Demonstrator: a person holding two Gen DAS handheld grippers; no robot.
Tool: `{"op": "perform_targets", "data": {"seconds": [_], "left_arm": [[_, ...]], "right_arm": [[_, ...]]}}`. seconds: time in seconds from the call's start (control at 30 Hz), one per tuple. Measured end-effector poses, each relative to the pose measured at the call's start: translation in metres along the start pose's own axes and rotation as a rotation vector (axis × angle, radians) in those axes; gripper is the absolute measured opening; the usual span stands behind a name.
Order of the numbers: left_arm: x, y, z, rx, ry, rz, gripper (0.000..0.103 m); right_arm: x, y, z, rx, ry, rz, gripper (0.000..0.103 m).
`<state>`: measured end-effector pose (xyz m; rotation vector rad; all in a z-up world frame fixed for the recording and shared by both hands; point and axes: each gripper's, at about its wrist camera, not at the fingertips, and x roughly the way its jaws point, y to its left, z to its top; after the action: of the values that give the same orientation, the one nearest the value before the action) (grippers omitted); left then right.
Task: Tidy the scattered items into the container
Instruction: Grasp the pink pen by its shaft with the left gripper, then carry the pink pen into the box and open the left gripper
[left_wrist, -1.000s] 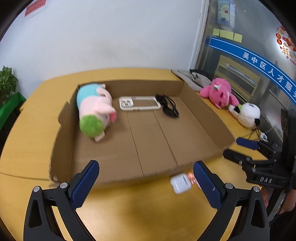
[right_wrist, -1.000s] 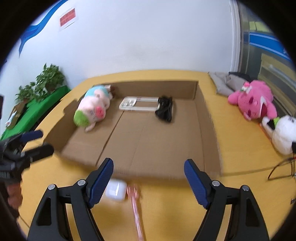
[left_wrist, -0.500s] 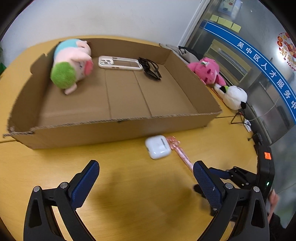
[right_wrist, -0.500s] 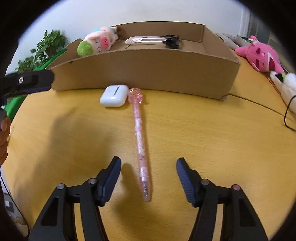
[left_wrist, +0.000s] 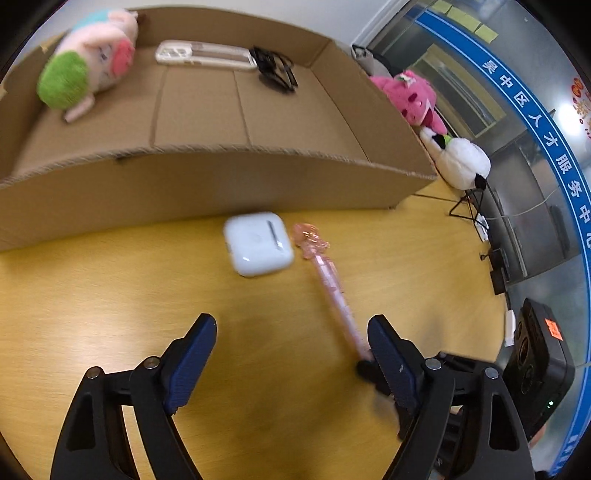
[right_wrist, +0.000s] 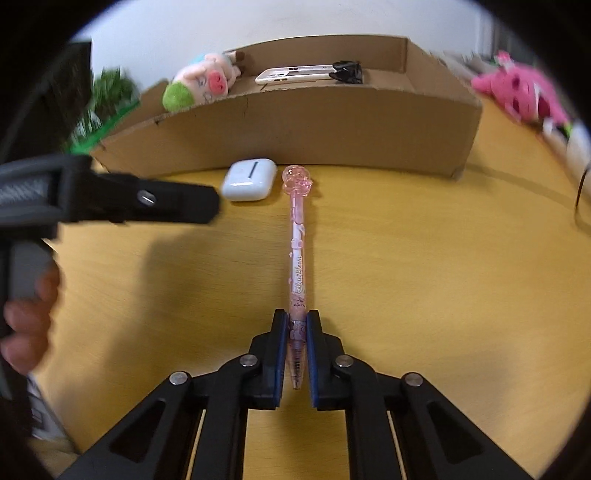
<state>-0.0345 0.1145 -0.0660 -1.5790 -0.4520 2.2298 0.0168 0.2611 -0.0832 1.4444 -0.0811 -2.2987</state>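
On the worktop (right_wrist: 406, 258): right hand-held gripper (right_wrist: 297, 325) clamped on pink pen (right_wrist: 298, 258); left hand-held gripper (left_wrist: 291, 343) apart, closing on nothing; left view alone shows box (left_wrist: 221, 177) floor.

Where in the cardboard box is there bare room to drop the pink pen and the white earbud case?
The cardboard box is bare over its near and right floor, bordered by the front wall and right wall. The far side is crowded: plush pig in the left corner, phone case and black sunglasses along the back. The pink pen and earbud case lie outside.
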Motion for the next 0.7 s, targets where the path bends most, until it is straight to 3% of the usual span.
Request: {"op": "perform_targets", "data": {"seconds": [0.1, 0.23, 0.27, 0.33, 0.37, 0.47, 0.57, 0.7], "left_arm": [[0.016, -0.009, 0.005, -0.01, 0.038, -0.042, 0.084], [0.031, -0.017, 0.011, -0.049, 0.075, -0.079, 0.073], [0.035, -0.019, 0.011, -0.058, 0.088, -0.095, 0.065], [0.038, -0.021, 0.012, -0.07, 0.092, -0.096, 0.062], [0.038, -0.022, 0.012, -0.072, 0.09, -0.089, 0.058], [0.035, -0.018, 0.012, -0.095, 0.087, -0.075, 0.024], [0.025, -0.014, 0.011, -0.103, 0.071, -0.085, 0.013], [0.007, -0.02, 0.01, -0.059, 0.037, -0.075, 0.013]], "right_arm": [[-0.001, -0.007, -0.004, 0.083, -0.005, 0.093, 0.009], [-0.008, -0.011, -0.006, 0.136, -0.025, 0.186, 0.009], [-0.009, -0.011, -0.007, 0.135, -0.028, 0.193, 0.009], [-0.014, -0.007, -0.008, 0.117, -0.038, 0.197, 0.009], [-0.014, -0.006, -0.009, 0.112, -0.038, 0.198, 0.009], [-0.015, -0.004, -0.012, 0.11, -0.027, 0.213, 0.009], [-0.014, -0.001, -0.015, 0.098, -0.014, 0.223, 0.009], [-0.015, 0.011, -0.014, 0.062, -0.012, 0.234, 0.01]]}}
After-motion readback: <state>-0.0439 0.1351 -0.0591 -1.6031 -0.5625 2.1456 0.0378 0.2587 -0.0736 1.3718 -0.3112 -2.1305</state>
